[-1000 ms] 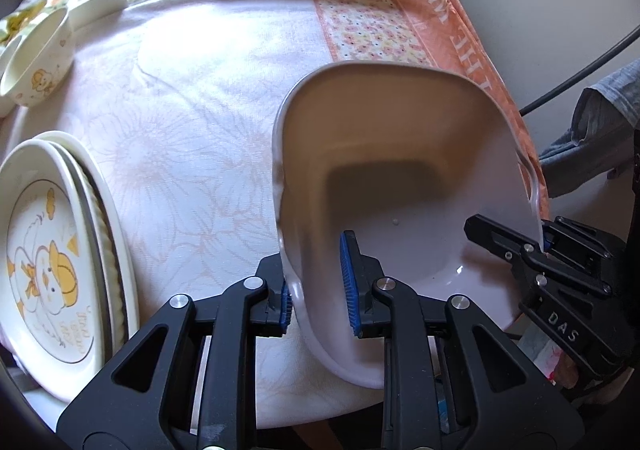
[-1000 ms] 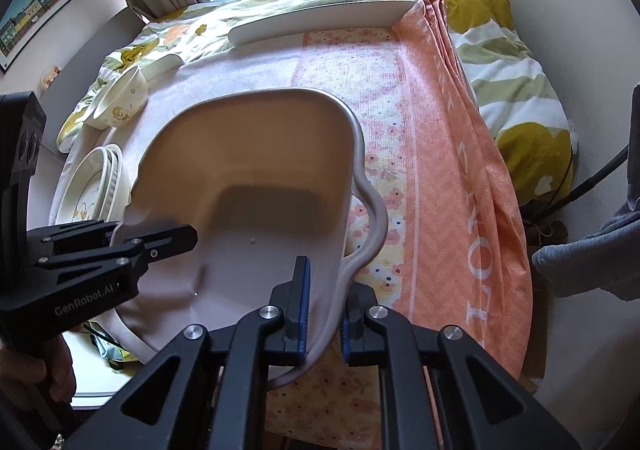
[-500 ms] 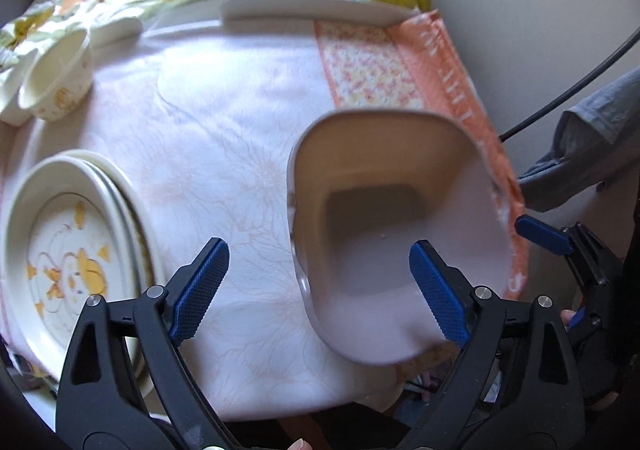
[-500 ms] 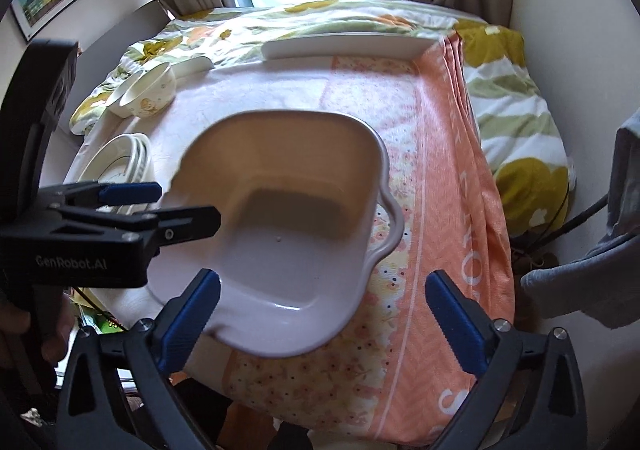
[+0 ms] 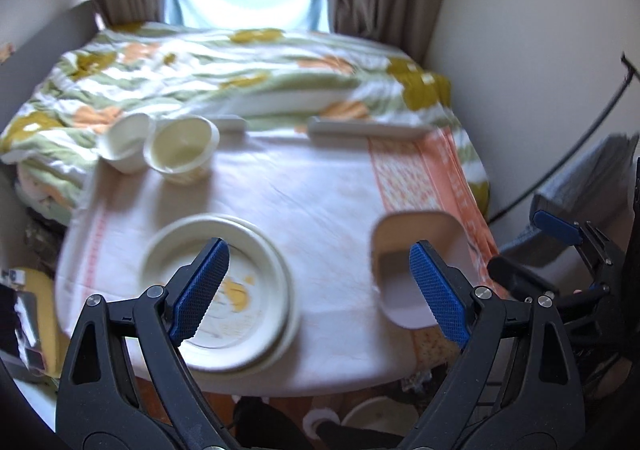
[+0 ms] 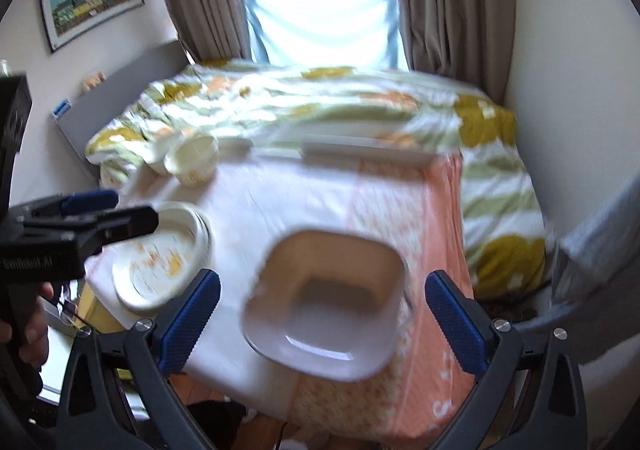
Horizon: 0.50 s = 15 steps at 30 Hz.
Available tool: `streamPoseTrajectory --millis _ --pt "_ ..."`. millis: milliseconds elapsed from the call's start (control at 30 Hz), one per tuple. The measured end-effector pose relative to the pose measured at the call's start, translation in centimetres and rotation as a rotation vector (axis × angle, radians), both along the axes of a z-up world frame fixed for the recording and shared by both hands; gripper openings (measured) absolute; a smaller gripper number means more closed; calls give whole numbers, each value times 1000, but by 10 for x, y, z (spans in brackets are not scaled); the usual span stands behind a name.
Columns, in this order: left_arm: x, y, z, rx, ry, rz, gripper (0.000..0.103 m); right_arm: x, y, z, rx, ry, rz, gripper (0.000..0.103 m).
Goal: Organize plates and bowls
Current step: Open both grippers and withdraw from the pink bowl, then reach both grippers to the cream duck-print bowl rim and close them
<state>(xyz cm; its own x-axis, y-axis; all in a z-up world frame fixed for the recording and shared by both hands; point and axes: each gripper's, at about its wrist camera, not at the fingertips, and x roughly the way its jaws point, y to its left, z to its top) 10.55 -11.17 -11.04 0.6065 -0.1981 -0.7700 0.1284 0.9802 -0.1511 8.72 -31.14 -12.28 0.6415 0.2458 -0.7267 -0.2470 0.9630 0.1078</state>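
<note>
A square white dish rests on the table's front right corner, half on the orange runner. My left gripper hangs open above the table, its blue pads apart, with nothing between them; the right wrist view catches it at the left edge. High over the dish, my right gripper is open and empty too, and it shows at the right in the left wrist view. A stack of plates with a yellow print lies front left. Two cream bowls stand at the back left.
A long white platter lies at the table's far edge. The white tablecloth shows between plates and dish. A bed with a floral duvet stands behind, with a wall and grey cloth to the right.
Both grippers were shut on the dish's rim, then opened and let go. Both have since risen and drawn back, and the dish stays on the table.
</note>
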Motion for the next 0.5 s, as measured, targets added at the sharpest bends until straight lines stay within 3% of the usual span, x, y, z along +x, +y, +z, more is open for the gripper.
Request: streamPoseTrajectory --millis 200,300,500 --pt "5 62 26 16 -71 71 91 23 48 35 36 -77 66 102" --pt "16 99 34 32 -96 102 91 41 74 51 44 -122 29 102" --pt "57 184 25 -42 -58 176 91 104 129 49 86 -45 44 102"
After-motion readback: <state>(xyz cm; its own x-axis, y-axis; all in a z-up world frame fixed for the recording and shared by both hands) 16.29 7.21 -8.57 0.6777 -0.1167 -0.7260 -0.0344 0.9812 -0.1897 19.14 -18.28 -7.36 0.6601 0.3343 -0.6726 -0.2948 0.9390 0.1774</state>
